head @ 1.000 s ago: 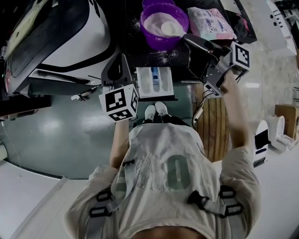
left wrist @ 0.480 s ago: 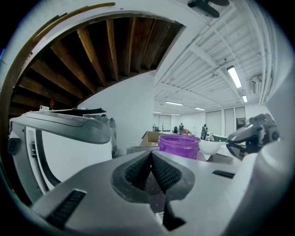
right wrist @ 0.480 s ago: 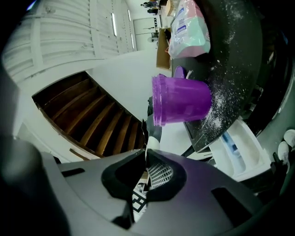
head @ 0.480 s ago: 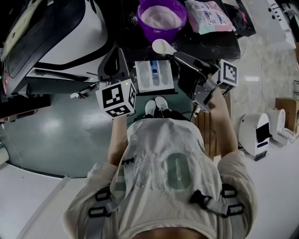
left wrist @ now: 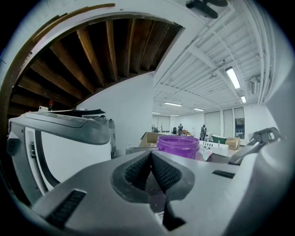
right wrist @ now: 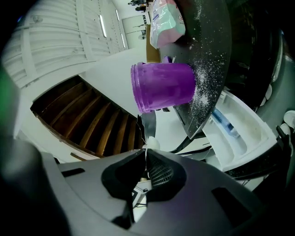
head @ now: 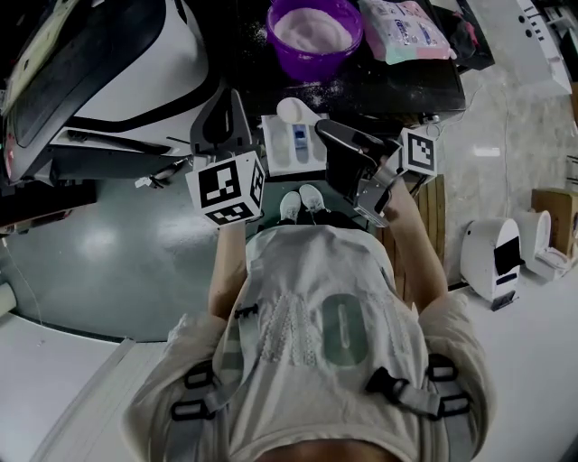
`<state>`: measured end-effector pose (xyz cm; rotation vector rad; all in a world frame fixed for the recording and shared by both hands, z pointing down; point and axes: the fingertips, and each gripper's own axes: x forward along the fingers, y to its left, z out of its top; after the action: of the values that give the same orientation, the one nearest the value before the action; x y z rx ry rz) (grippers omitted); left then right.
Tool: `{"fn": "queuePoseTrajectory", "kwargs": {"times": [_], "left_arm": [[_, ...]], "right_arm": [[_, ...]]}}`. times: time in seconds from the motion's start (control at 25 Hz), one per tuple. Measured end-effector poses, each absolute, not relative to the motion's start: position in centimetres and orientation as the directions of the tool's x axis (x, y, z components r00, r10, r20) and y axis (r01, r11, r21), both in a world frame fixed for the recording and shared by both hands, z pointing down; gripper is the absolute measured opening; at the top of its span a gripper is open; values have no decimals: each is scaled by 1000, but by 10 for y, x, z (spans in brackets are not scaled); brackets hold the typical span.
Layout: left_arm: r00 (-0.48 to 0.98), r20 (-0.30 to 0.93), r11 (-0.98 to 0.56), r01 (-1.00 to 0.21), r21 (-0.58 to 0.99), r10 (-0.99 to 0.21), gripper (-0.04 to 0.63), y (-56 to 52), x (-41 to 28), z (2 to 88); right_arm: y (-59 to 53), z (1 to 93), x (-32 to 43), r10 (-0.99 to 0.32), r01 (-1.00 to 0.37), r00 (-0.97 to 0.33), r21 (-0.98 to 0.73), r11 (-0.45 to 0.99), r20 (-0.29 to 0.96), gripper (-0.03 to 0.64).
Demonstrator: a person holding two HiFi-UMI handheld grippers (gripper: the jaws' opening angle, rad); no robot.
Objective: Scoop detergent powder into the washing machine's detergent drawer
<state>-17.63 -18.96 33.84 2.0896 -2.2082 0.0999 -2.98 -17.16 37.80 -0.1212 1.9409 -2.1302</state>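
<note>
A purple bowl (head: pixel 314 36) of white powder stands on the dark machine top. Below it the white detergent drawer (head: pixel 282 155) is pulled open, a blue insert in its middle. My right gripper (head: pixel 320 128) is shut on the handle of a white scoop (head: pixel 294 110), whose bowl hovers over the drawer's far edge. The right gripper view shows the thin scoop handle (right wrist: pixel 146 144) pinched between the jaws, with the purple bowl (right wrist: pixel 161 87) and drawer (right wrist: pixel 239 133) beyond. My left gripper (head: pixel 228 115) sits just left of the drawer, shut on nothing (left wrist: pixel 150 159).
The washing machine's white body and dark door (head: pixel 108 72) fill the left. A pink detergent bag (head: pixel 405 27) lies right of the bowl. Spilled powder (right wrist: pixel 209 55) speckles the dark top. A wooden stool (head: pixel 417 236) and a small white appliance (head: pixel 492 257) stand at right.
My right gripper has carried the scoop out of the purple bowl, left and toward me, to the open drawer. The left gripper has stayed beside the drawer.
</note>
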Motion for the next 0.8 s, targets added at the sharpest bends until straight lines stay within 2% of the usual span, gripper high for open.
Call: {"fn": "queuePoseTrajectory", "kwargs": {"times": [0.56, 0.8], "left_arm": [[-75, 135, 79, -997, 24, -988, 21, -186, -177, 346], [-79, 145, 83, -996, 23, -986, 21, -186, -176, 350]], "right_arm": [[-163, 423, -34, -182, 37, -983, -993, -114, -16, 11], [-163, 438, -38, -153, -44, -987, -996, -74, 55, 11]]}}
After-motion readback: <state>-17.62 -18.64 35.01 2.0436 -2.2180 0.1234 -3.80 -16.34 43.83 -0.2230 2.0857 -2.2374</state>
